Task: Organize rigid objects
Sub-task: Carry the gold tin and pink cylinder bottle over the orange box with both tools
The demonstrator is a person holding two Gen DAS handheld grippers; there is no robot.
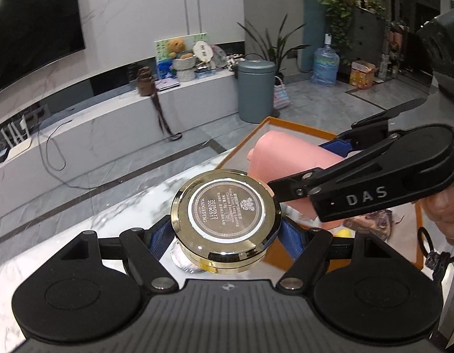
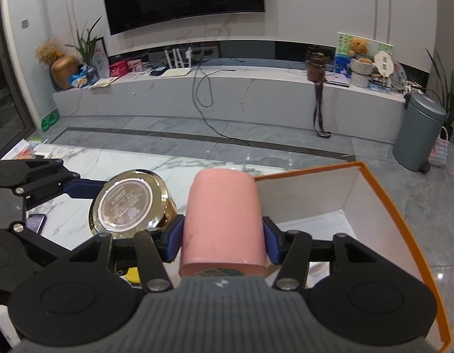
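A round gold compact case with a printed label on its flat face is clamped between the blue pads of my left gripper, lifted above the white marble table. The same gold compact case shows at the left of the right wrist view, with the left gripper around it. My right gripper is shut on a pink cylinder-shaped container, held lying along the fingers. That pink container and the right gripper appear at the right of the left wrist view, over the box.
An orange-rimmed white box stands open at the table's right end, also seen as the orange-rimmed box. A phone lies on the marble at left. A yellow item sits in the box. A person's hand holds the right gripper.
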